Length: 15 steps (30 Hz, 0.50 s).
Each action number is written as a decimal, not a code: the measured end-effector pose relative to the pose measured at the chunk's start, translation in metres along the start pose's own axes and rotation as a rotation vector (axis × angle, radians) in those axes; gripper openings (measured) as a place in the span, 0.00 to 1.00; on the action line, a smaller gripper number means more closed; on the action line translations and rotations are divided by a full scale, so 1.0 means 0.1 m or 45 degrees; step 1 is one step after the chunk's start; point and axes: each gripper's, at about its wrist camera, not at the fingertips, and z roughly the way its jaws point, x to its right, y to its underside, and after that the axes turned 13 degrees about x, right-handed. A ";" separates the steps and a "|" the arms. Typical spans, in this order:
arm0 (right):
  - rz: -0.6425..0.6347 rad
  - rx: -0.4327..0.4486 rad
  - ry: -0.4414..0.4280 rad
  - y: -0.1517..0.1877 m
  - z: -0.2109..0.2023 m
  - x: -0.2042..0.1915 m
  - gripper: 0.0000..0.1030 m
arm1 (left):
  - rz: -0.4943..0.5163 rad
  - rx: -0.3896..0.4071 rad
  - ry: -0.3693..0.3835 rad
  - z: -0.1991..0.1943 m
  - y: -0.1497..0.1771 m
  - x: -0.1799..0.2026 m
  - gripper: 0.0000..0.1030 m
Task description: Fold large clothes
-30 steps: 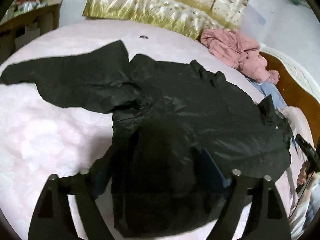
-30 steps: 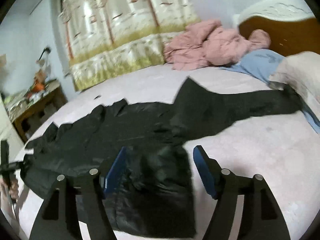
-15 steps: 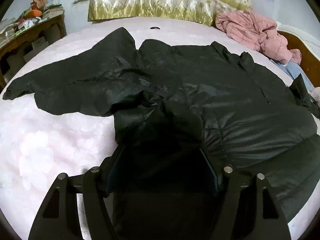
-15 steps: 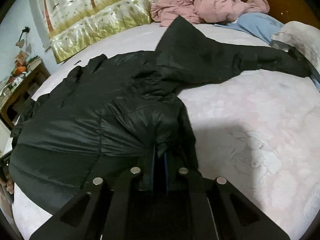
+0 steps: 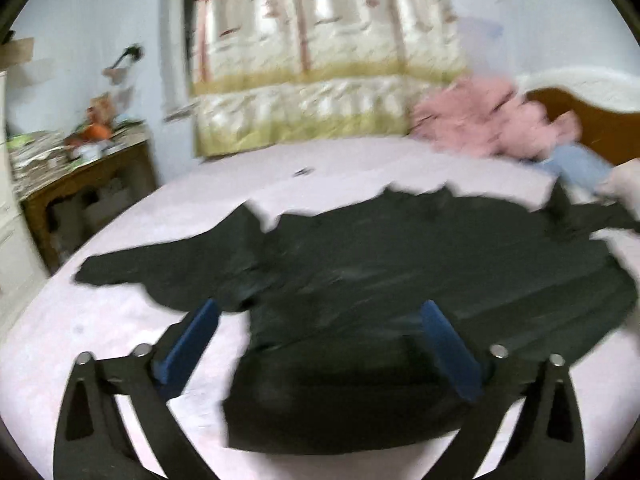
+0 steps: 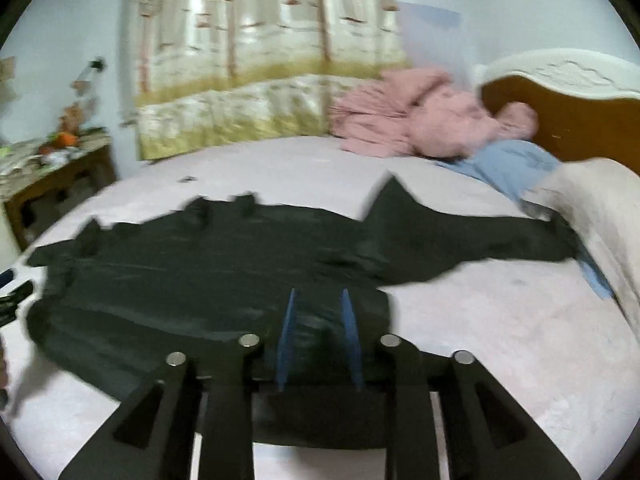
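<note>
The pale pink bed (image 5: 100, 320) carries the black jacket (image 5: 400, 264), spread flat with sleeves out to both sides. Behind it lie a pink quilt (image 6: 420, 120) and a blue cloth (image 6: 508, 164) beside the headboard (image 6: 568, 120). The left gripper (image 5: 316, 340) is opening wide above the hem; the right gripper (image 6: 318, 332) is opening, still narrow, nothing pinched.
</note>
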 end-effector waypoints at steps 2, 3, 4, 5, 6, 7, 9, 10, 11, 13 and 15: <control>0.030 -0.036 -0.121 -0.04 0.05 -0.15 0.71 | -0.046 -0.055 0.140 0.06 -0.06 0.13 1.00; 0.037 -0.048 -0.147 -0.04 0.09 -0.22 0.73 | -0.079 -0.097 0.189 0.13 -0.06 0.20 1.00; 0.030 -0.063 -0.154 -0.02 0.14 -0.29 0.73 | -0.110 -0.133 0.217 0.22 -0.04 0.23 1.00; 0.005 -0.099 -0.153 0.03 0.22 -0.39 0.74 | -0.128 -0.166 0.221 0.32 -0.01 0.28 1.00; -0.021 -0.137 -0.143 0.07 0.31 -0.47 0.79 | -0.136 -0.217 0.217 0.46 0.05 0.33 1.00; -0.052 -0.186 -0.119 0.14 0.42 -0.55 0.82 | -0.139 -0.263 0.219 0.57 0.11 0.37 1.00; -0.083 -0.244 -0.092 0.30 0.57 -0.62 0.83 | -0.146 -0.342 0.191 0.76 0.29 0.41 1.00; -0.078 -0.274 -0.097 0.39 0.65 -0.61 0.83 | -0.144 -0.358 0.166 0.80 0.39 0.44 1.00; -0.055 -0.299 -0.116 0.51 0.74 -0.57 0.85 | -0.136 -0.362 0.146 0.81 0.50 0.45 1.00; 0.022 -0.352 -0.143 0.72 0.88 -0.48 0.87 | -0.131 -0.392 0.143 0.88 0.62 0.47 1.00; 0.018 -0.342 -0.137 0.74 0.86 -0.46 0.87 | -0.084 -0.388 0.114 0.86 0.65 0.56 1.00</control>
